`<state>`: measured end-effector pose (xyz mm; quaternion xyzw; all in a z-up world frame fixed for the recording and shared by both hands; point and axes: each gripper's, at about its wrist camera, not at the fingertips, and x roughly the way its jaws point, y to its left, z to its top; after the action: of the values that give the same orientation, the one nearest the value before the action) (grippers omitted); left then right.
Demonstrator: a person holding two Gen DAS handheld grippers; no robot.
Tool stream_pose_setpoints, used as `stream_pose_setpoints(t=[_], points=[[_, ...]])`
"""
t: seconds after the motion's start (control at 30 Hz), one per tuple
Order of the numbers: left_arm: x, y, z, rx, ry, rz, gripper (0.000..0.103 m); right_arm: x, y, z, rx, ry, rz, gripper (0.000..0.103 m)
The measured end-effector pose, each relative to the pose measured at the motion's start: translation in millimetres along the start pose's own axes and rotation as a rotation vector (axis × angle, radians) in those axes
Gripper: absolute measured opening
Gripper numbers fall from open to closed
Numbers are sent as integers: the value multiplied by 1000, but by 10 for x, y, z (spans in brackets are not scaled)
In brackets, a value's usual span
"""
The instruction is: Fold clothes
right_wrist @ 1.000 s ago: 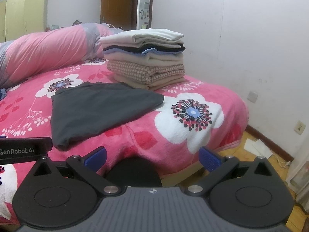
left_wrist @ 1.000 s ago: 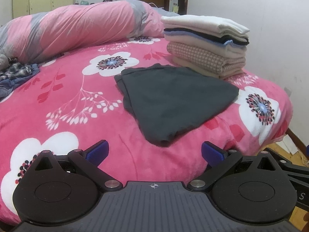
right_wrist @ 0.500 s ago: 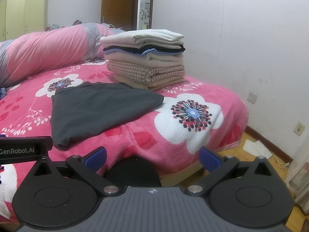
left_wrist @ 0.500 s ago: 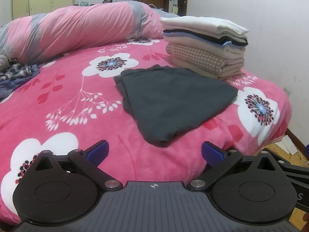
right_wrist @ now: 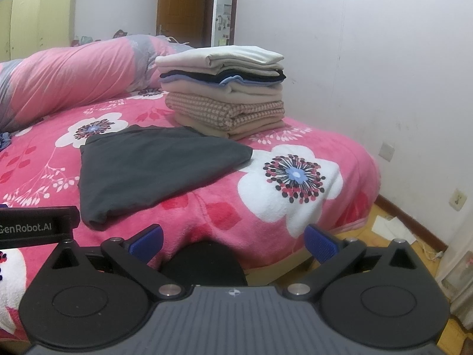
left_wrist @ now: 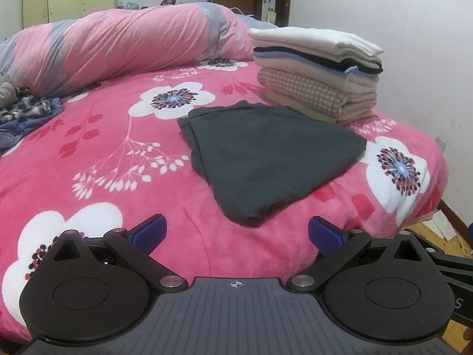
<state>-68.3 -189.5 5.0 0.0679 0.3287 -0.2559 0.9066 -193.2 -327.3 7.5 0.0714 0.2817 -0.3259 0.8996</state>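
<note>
1. We hold both grippers back from the near edge of the bed (left_wrist: 124,159), off the cover, with nothing between their fingers. The left gripper (left_wrist: 236,232) has its jaws spread wide, and so does the right gripper (right_wrist: 233,241).

2. The dark grey garment (left_wrist: 266,159) lies flat on the pink flowered cover, folded into a layered panel, close to the near edge and toward the bed's right side. Its stacked fold edges show along its left side.

3. From our left jaws the garment lies straight ahead and a little to the right; its nearest corner points almost at the gap between them. From our right jaws it lies ahead and to the left.

4. Its long axis runs slantwise, from the near corner back and rightward toward the stack of folded clothes (left_wrist: 316,71), whose bottom layers sit just beside its far edge.

5. We judge the left gripper the nearer of the two to the near corner; the right is better placed for the garment's right corner, which points toward the bed's right edge.

6. This fits either a garment needing one more fold or one ready to go onto the stack; we cannot settle which.

7. A rumpled heap of checked clothes (left_wrist: 26,109) lies at the far left of the bed.
</note>
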Motion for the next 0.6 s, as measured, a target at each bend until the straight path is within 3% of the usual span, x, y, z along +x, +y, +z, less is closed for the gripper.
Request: stream_pose_setpoints(t=[0.6], points=[[18, -119, 8, 0, 3, -22, 103, -23, -90, 24, -2, -5, -37, 103]])
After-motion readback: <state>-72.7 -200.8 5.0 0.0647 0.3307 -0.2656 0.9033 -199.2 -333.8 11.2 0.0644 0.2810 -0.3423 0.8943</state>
